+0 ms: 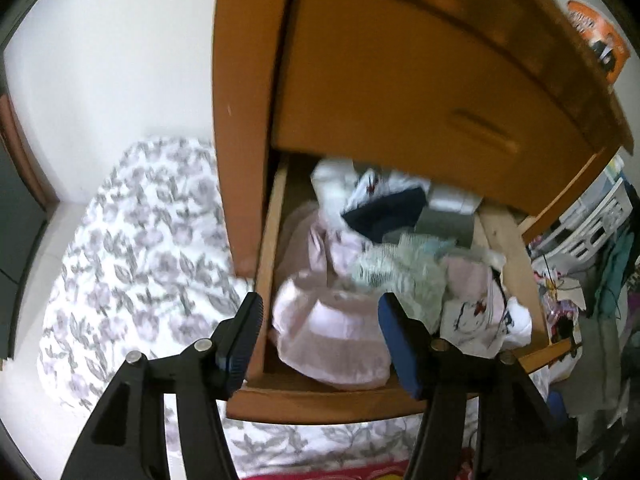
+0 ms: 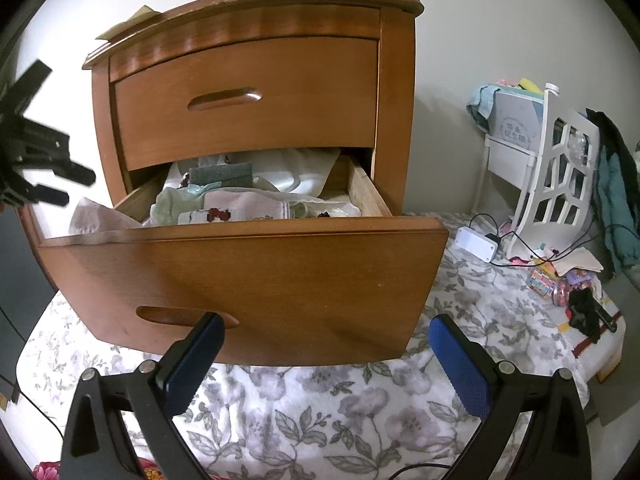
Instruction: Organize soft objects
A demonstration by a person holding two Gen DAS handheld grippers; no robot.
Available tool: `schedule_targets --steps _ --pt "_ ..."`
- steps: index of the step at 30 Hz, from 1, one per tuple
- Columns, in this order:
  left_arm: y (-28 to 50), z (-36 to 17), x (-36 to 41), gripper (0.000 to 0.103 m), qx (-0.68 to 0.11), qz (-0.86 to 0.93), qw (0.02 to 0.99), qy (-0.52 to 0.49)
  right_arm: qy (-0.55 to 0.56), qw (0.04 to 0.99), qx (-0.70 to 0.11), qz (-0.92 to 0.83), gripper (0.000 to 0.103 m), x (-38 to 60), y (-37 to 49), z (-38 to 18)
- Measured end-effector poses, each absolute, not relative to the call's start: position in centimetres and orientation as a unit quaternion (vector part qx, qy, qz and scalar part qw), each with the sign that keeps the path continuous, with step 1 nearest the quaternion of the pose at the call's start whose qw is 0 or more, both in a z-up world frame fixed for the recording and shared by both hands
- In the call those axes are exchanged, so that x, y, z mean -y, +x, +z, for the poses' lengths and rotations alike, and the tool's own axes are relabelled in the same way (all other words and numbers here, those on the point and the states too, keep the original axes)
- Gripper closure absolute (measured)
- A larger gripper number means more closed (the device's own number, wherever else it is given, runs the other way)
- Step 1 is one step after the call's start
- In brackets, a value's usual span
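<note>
My left tool [image 1: 320, 320]: fingers apart, over the pink garment [image 1: 332, 344] in the open drawer [image 2: 244, 280].
My right tool [image 2: 326, 344]: apart, empty, facing the drawer front.

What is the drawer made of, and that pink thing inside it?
The drawer looks like wood with a smooth, slightly glossy orange-brown finish; faint grain streaks show on its front. The pink thing seems to be soft cloth, perhaps thin cotton: it is matte, folded and wrinkled. The blur leaves the exact fabric unclear.
</note>
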State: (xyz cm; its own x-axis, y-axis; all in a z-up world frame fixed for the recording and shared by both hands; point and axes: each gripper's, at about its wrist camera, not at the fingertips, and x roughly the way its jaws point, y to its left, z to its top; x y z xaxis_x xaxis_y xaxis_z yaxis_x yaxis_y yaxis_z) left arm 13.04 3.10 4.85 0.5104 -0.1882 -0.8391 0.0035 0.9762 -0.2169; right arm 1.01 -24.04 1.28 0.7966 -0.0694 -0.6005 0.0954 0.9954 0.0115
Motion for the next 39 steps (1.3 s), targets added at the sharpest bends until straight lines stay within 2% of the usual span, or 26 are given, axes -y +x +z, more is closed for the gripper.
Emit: schedule_targets --steps 9,14,15,18,22,30,39 --pt "14.6 2.0 0.1 0.042 -0.542 -0.06 0.837 -0.042 0.023 0.947 -0.318 -0.043 0.0 24.1 1.1 1.1" --pt "15.1 0.7 0.6 0.042 -0.558 -0.056 0.827 -0.045 0.024 0.946 -0.321 -0.043 0.0 24.2 1.1 1.0" --pt "15.0 0.6 0.6 0.047 -0.557 -0.055 0.828 -0.046 0.024 0.946 -0.321 -0.043 0.0 24.2 1.2 1.0" --pt "15.0 0.3 0.5 0.077 -0.555 -0.055 0.828 -0.053 0.025 0.945 -0.323 -0.042 0.0 24.2 1.2 1.0" --pt "14.6 0.4 -0.1 0.094 -0.535 -0.049 0.841 -0.062 0.027 0.945 -0.324 -0.043 0.0 24.3 1.2 0.9" --pt "13.0 2.7 -1.9 0.097 -0.473 -0.06 0.87 -0.125 0.027 0.945 -0.324 -0.043 0.0 24.3 1.3 0.9" --pt "10.9 8.1 -3.7 0.098 -0.395 -0.069 0.901 -0.167 0.025 0.944 -0.325 -0.045 0.0 24.3 1.2 0.9"
